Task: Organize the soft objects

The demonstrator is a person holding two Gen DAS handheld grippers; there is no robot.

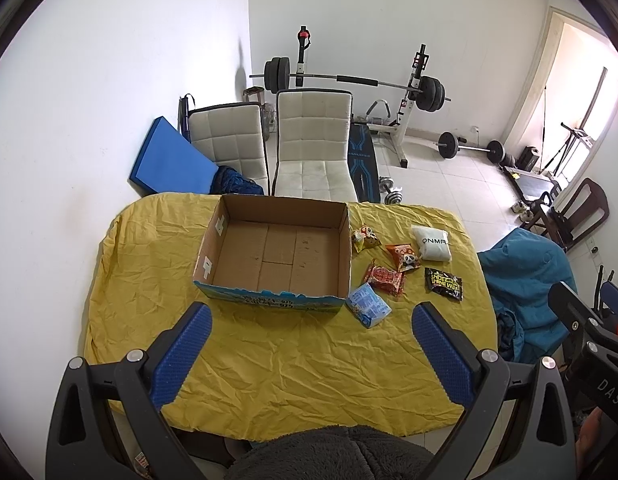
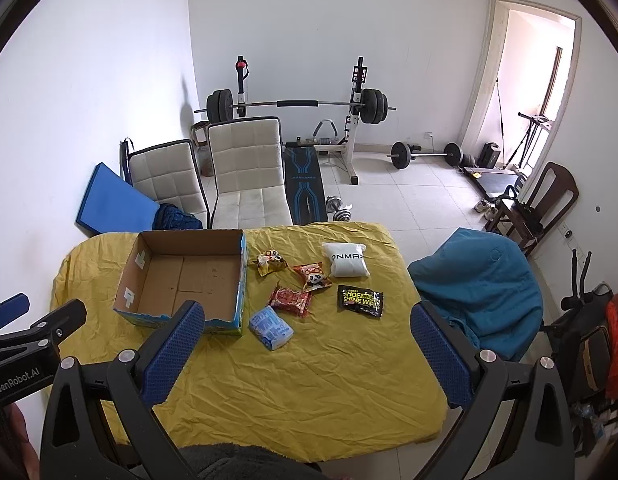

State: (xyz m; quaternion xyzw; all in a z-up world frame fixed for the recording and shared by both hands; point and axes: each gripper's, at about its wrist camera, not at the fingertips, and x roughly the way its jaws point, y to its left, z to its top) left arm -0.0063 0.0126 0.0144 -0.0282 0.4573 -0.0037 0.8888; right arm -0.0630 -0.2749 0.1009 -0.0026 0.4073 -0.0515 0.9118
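Observation:
An empty open cardboard box (image 1: pixel 277 252) (image 2: pixel 185 280) sits on the yellow-clothed table (image 1: pixel 285 360) (image 2: pixel 309 380). To its right lie several soft packets: a light blue pack (image 1: pixel 368 305) (image 2: pixel 270 328), a red packet (image 1: pixel 383 279) (image 2: pixel 289 300), a panda packet (image 1: pixel 403 257) (image 2: pixel 312 277), a yellow-brown packet (image 1: pixel 365 237) (image 2: pixel 271 261), a white pouch (image 1: pixel 431 243) (image 2: pixel 348 265) and a black wipes packet (image 1: pixel 444 283) (image 2: pixel 360 301). My left gripper (image 1: pixel 313 316) and right gripper (image 2: pixel 305 316) are both open and empty, held above the table's near side.
Two white chairs (image 1: pixel 313 148) stand behind the table, with a blue mat (image 1: pixel 169 160) at the wall. A weight bench and barbell rack (image 1: pixel 349 80) stand further back. A chair draped in teal cloth (image 2: pixel 481 280) is at the table's right.

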